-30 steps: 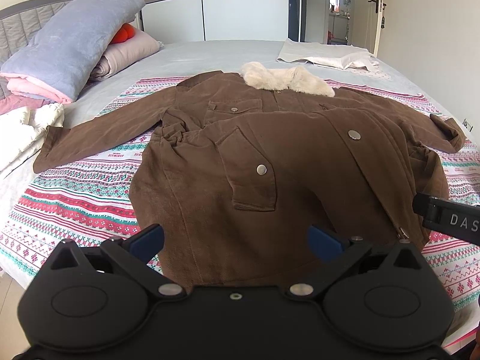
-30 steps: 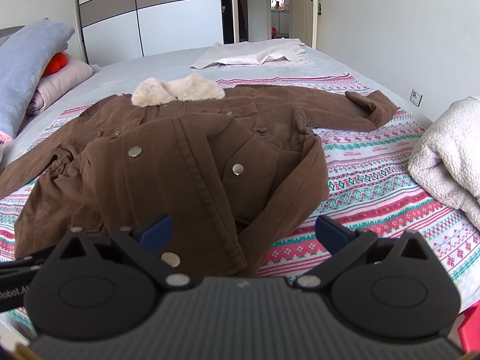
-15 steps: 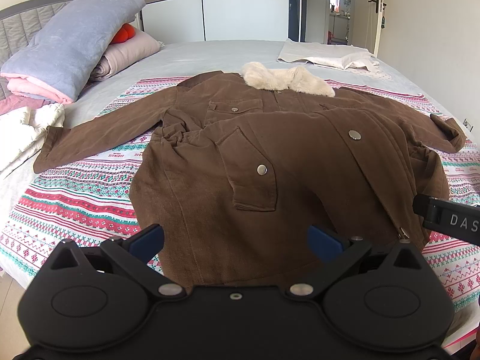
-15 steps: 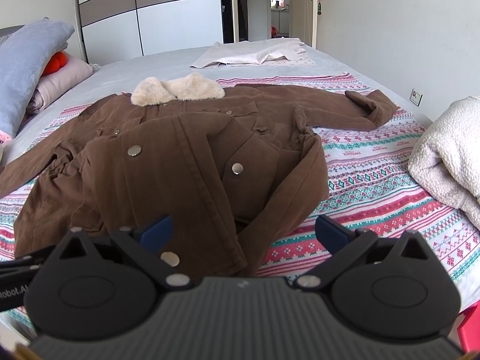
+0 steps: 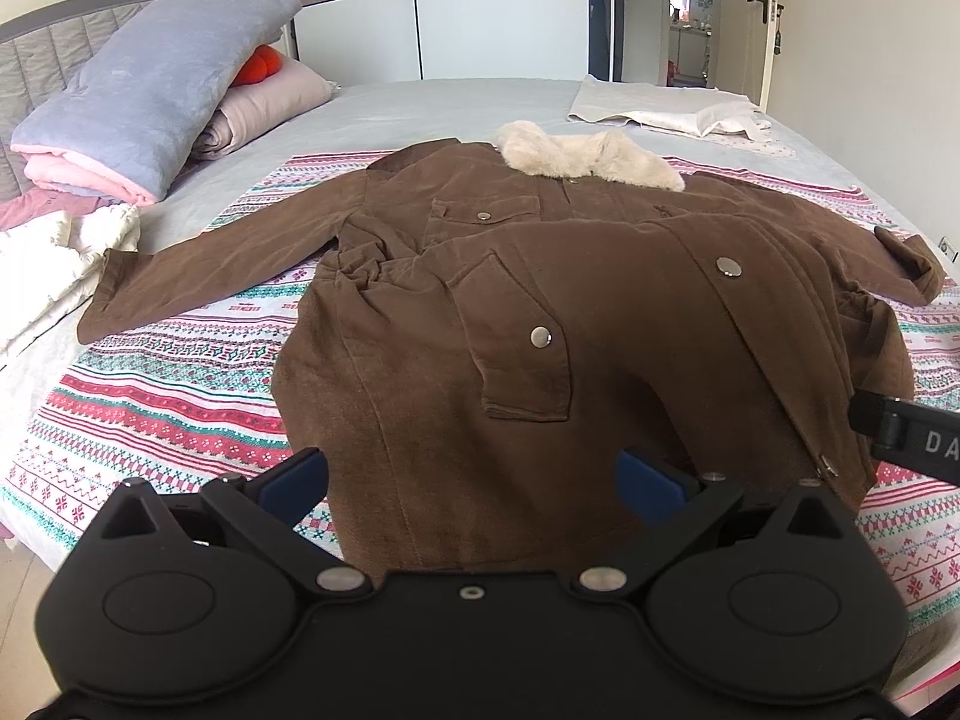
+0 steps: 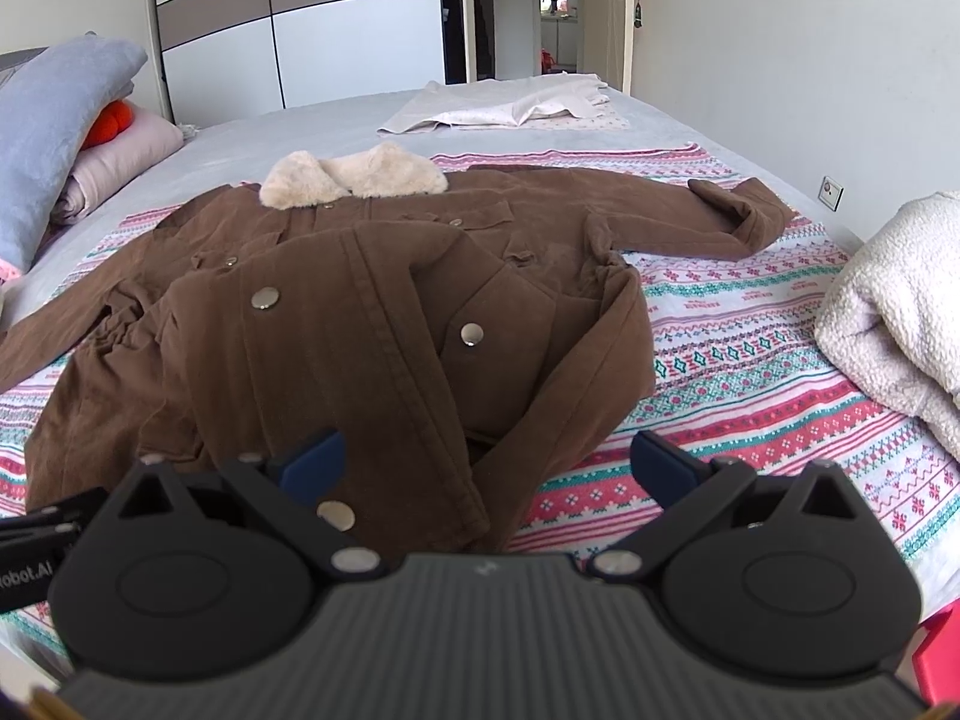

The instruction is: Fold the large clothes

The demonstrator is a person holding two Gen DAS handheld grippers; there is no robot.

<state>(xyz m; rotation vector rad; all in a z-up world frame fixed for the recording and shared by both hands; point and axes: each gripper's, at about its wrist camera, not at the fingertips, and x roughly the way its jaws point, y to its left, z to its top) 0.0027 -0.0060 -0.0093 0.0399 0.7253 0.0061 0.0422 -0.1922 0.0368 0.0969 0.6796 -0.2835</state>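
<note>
- Left wrist view: the left hand-held gripper (image 5: 471, 483) hovered with its blue fingers spread wide and nothing between them, just above the near hem of the brown coat (image 5: 576, 324). The coat lay face up on a patterned blanket (image 5: 162, 402) spread over the bed (image 5: 432, 105). Its long axis ran away from the camera, hem nearest and the fur collar (image 5: 585, 156) at the far end. One sleeve (image 5: 216, 267) stretched out flat to the left, roughly square to the body. The lower part appeared already doubled up over the chest, leaving a raised, rounded fold. A sliver of the other tool showed at the right edge.
- Right wrist view: the right hand-held gripper (image 6: 486, 465) was likewise spread apart and empty, poised over the near right corner of the hem. From here the collar (image 6: 354, 180) again pointed away, toward the wardrobe, and the other sleeve (image 6: 654, 213) reached out to the right, its cuff turned back. A cream fleece bundle (image 6: 894, 312) sat well apart on the right.
- Judgement: the fold looked barely under way, with both sleeves still out. The next move probably called for closing on a sleeve or a hem corner and carrying it across the body, keeping the thick cloth from bunching.
</note>
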